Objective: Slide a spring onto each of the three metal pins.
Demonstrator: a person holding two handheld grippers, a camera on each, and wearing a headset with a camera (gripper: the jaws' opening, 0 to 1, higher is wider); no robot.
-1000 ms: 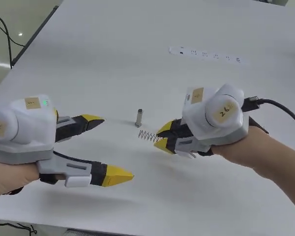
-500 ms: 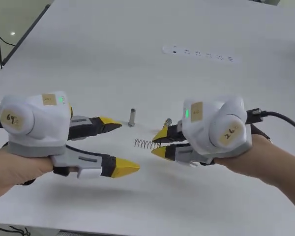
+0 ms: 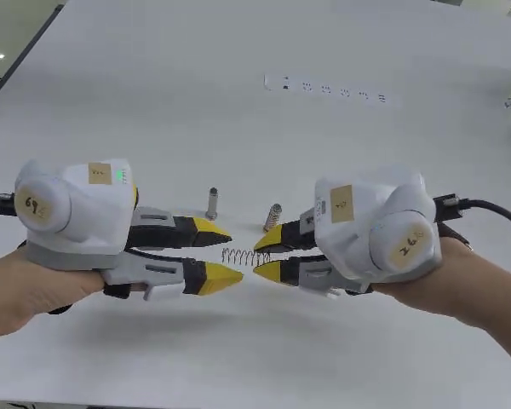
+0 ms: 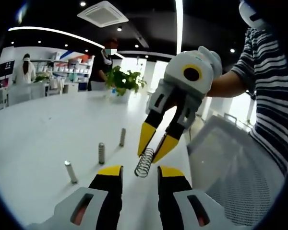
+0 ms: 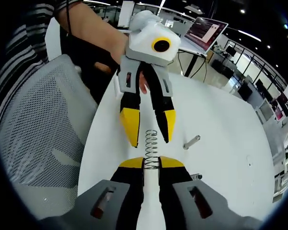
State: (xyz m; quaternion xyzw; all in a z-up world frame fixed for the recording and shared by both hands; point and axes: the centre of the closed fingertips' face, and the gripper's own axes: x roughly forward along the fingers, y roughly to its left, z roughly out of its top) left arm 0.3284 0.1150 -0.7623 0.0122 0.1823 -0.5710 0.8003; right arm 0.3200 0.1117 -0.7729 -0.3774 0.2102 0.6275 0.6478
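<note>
Left tool [image 3: 228, 253] carries sticker 69 [image 3: 36, 207], right tool [image 3: 260, 257] sticker 26 [image 3: 406, 243].

Left gripper [image 4: 140, 171] jaws come up from the bottom, yellow tips apart. Spring [image 4: 144, 163] sits just above the gap, tilted, its far end between the yellow tips of the right gripper [image 4: 155, 143], which comes in from the upper right with its jaws narrow. Three metal pins [image 4: 101, 153] stand upright in a row on the white table [image 4: 33, 139], left of the spring. Striped sleeve [image 4: 271, 81] and mesh chair [image 4: 235, 167] at right, plant [image 4: 122, 80] behind.
</note>
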